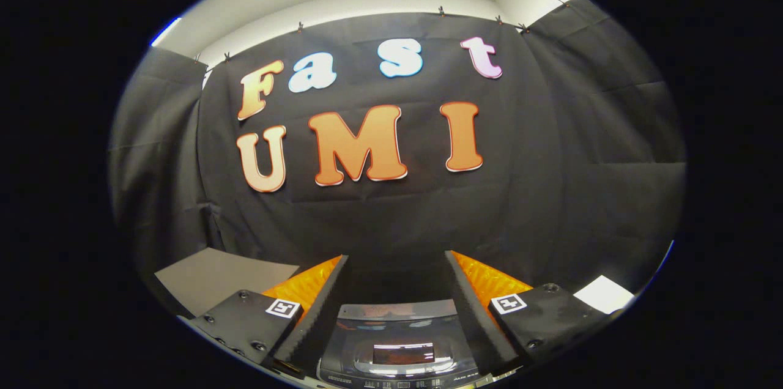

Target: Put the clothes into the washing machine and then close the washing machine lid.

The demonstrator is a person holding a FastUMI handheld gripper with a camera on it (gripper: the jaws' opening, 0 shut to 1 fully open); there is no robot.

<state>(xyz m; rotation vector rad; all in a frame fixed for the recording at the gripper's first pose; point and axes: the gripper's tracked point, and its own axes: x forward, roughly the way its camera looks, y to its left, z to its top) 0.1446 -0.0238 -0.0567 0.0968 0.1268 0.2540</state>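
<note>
- Washing machine [397, 346]: dark top with glossy lid and a window in it, low between the two fingers and just ahead of them. Lid appears down, though glare makes this uncertain.
- Claw [397, 276]: spread wide, nothing held; the fingers straddle the machine's width.
- Clothes: cannot locate.
- Machine lies below and ahead; claw is aimed level at the booth wall, so a downward tilt seems needed.
- Grey desk [214, 279] at left; open room above.

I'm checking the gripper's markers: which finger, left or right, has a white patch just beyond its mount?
The right finger: a white patch lies just outside its mount. Beside the left finger lies a grey sheet instead. The open gripper hangs above the washing machine.
</note>
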